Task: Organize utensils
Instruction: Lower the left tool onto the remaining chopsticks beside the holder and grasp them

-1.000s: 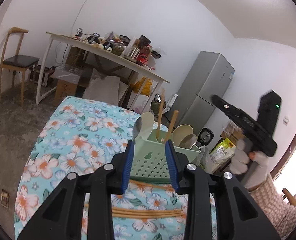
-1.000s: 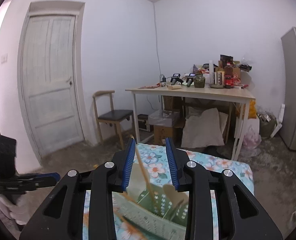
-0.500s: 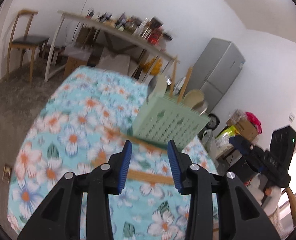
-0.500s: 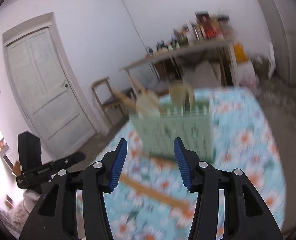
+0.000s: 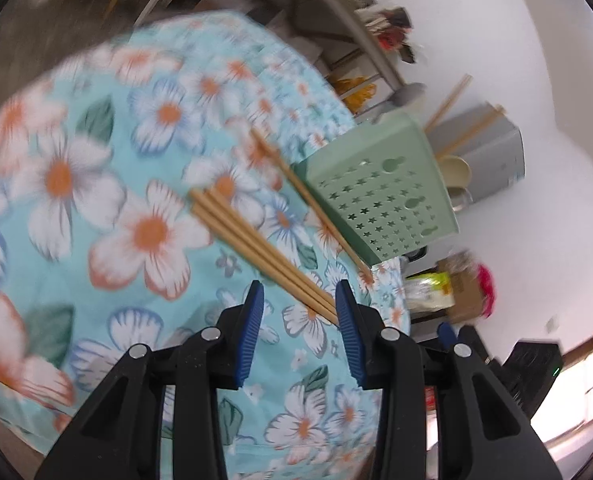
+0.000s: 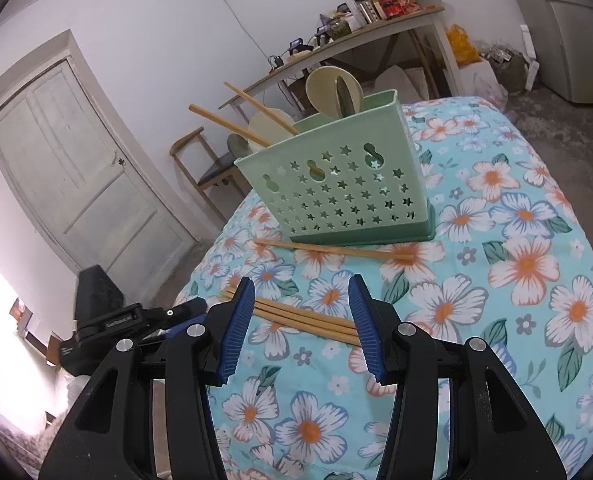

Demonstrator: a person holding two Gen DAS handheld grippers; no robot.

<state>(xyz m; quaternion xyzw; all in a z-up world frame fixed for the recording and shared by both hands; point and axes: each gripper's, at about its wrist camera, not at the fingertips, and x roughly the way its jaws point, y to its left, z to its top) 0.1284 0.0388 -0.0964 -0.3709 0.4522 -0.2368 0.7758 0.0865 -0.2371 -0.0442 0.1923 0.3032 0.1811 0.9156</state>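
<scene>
Both grippers, left (image 5: 298, 312) and right (image 6: 301, 316), hang with jaws apart, gripping nothing, over chopsticks (image 6: 304, 318) lying on floral cloth (image 6: 496, 320) near green caddy (image 6: 336, 192)

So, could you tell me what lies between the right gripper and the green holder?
In the right wrist view: a chopstick bundle before the right gripper, then a single chopstick by the holder.

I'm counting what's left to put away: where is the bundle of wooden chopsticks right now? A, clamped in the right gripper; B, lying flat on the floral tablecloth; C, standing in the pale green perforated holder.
B: the bundle of wooden chopsticks lies flat on the floral tablecloth, in front of the pale green perforated holder.
</scene>
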